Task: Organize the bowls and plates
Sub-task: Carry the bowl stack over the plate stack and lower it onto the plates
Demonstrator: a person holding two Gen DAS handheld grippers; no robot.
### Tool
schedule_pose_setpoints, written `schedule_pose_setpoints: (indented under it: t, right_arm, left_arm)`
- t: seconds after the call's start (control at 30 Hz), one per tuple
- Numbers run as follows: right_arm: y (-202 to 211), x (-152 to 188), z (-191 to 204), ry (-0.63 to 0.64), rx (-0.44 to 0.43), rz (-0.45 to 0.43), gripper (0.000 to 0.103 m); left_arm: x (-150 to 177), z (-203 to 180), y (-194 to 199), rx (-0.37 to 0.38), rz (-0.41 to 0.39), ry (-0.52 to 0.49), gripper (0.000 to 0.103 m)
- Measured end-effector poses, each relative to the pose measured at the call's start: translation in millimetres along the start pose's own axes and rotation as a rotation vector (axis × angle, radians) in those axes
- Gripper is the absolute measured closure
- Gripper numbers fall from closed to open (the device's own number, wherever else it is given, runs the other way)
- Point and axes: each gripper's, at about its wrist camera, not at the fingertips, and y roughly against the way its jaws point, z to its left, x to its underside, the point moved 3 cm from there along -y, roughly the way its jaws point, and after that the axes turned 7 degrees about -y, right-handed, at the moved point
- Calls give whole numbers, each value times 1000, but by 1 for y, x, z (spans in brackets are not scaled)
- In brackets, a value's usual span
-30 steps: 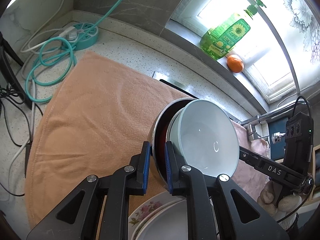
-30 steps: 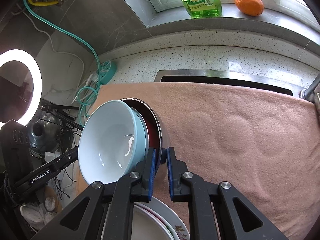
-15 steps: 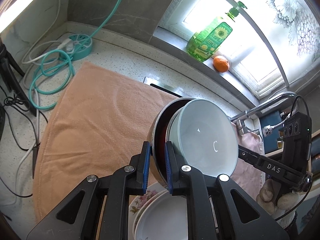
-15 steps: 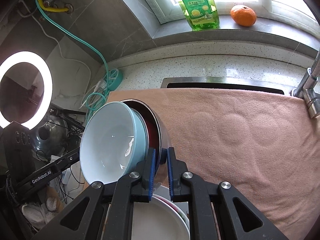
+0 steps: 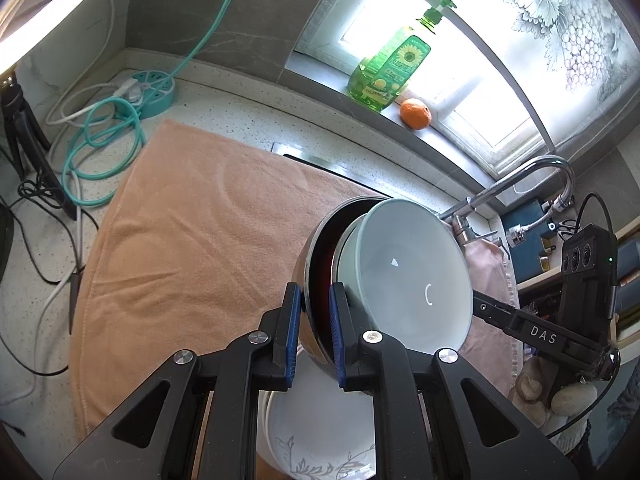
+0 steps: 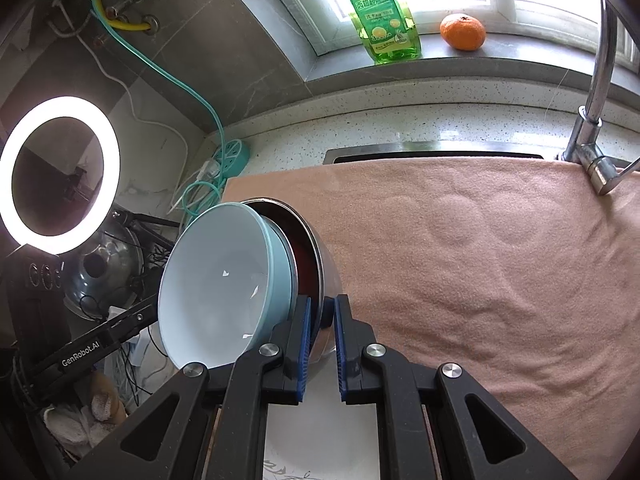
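Steel bowl (image 5: 308, 280) nesting pale blue bowl (image 5: 412, 276), pinched by both tools

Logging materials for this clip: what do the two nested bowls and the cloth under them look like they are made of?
Outer bowl: likely stainless steel, since its outside is shiny and mirror-like; the inside looks dark red.
Inner bowl: probably glazed ceramic, or perhaps melamine; pale blue, smooth, with sharp glossy highlights.
Cloth: soft peach towel, matte and fuzzy, keeping round dents.
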Motion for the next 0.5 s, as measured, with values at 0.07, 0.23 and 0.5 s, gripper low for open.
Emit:
schedule_pose_setpoints:
  t: [0.07, 0.23, 0.5]
  right_arm:
    - [4, 7, 0, -8, 1, -7, 92]
    - [17, 27, -2, -30, 7, -29, 92]
    - [33, 56, -10, -68, 26, -51, 92]
  left_arm:
    - [5, -3, 3, 6, 3, -10, 91]
    - [18, -9, 6, 25, 23, -34, 91]
    - [38, -18, 9, 58, 53, -59, 91]
